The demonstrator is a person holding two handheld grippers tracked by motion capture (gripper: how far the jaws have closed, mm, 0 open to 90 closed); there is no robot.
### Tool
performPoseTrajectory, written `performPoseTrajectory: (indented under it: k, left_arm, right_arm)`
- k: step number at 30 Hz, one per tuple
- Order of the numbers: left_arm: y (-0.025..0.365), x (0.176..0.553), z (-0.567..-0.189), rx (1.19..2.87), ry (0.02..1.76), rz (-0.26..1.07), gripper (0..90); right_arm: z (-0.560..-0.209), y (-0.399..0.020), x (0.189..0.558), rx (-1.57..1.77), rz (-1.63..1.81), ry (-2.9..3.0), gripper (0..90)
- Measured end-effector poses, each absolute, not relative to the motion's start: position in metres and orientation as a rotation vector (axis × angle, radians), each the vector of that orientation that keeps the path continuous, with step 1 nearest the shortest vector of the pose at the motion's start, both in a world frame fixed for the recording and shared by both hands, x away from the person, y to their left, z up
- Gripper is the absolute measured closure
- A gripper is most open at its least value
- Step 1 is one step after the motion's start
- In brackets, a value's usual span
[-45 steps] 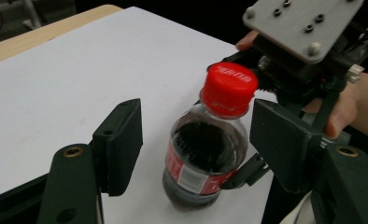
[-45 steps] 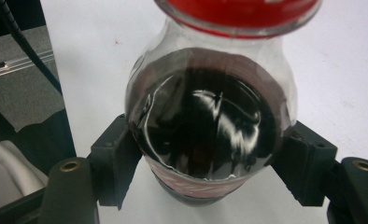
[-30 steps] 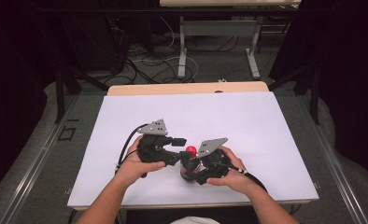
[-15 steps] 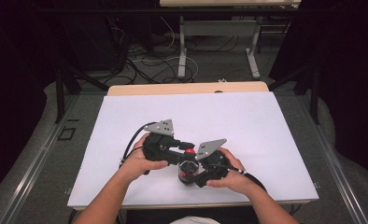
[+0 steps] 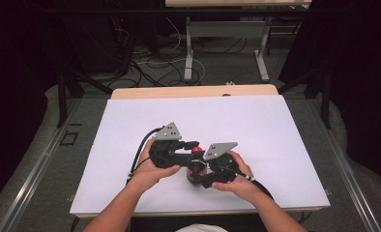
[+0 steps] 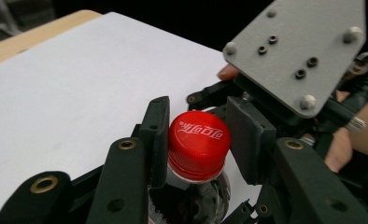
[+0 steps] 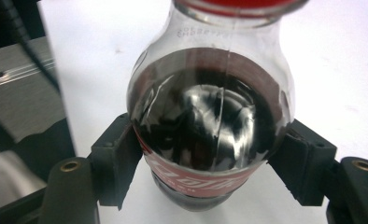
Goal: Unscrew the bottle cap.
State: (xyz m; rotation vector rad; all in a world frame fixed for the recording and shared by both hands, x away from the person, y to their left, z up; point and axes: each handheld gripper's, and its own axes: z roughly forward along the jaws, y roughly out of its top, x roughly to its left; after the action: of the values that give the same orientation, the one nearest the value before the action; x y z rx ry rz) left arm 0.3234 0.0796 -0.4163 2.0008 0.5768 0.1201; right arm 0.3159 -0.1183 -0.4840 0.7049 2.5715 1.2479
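A small cola bottle (image 7: 210, 121) with a red cap (image 6: 198, 142) stands on the white table top (image 5: 256, 125) near its front edge. My right gripper (image 7: 209, 161) is shut on the bottle's body, one pad (image 7: 119, 158) pressing each side just above the red label. My left gripper (image 6: 201, 135) reaches in from the left at cap height and is shut on the cap (image 5: 197, 150). In the high view the two grippers meet at the bottle (image 5: 194, 170), left gripper (image 5: 191, 146) above right gripper (image 5: 198, 170).
The right gripper's grey plate (image 6: 299, 51) hangs close above and behind the cap. Bare white surface lies behind and to both sides of the hands. A wooden strip (image 5: 193, 91) edges the table's far side, and beyond it are table legs and cables on the floor.
The left gripper's jaws have come together on the red cap, which stood free between them a second ago. The right gripper and bottle have stayed put.
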Motion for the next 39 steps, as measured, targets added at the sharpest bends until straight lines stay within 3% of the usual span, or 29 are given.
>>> performPoseTrajectory:
  k: [7,13,18,23,28,30,39]
  left_arm:
    - [0.072,0.321,-0.417,1.917,0.787,0.256,62.0]
    - [0.067,0.321,-0.418,1.901,0.881,0.257,61.8]
    - [0.069,0.325,-0.416,1.938,0.844,0.205,60.7]
    - [0.077,0.331,-0.413,1.944,0.760,0.169,47.6]
    - [0.084,0.335,-0.410,1.965,0.676,0.112,43.4]
    - [0.085,0.335,-0.408,1.992,0.608,0.043,42.9]
    - [0.088,0.342,-0.413,2.038,0.508,-0.033,45.5]
  right_arm:
    - [-0.485,-0.116,0.315,0.803,1.213,2.455,29.6]
    - [-0.489,-0.114,0.316,0.844,1.209,2.407,29.7]
    - [-0.491,-0.115,0.317,0.831,1.242,2.421,29.9]
    - [-0.491,-0.117,0.318,0.815,1.292,2.442,30.3]
    - [-0.490,-0.117,0.318,0.804,1.301,2.478,30.4]
    - [-0.490,-0.117,0.319,0.794,1.315,2.487,30.3]
    - [-0.489,-0.117,0.317,0.745,1.324,2.530,30.4]
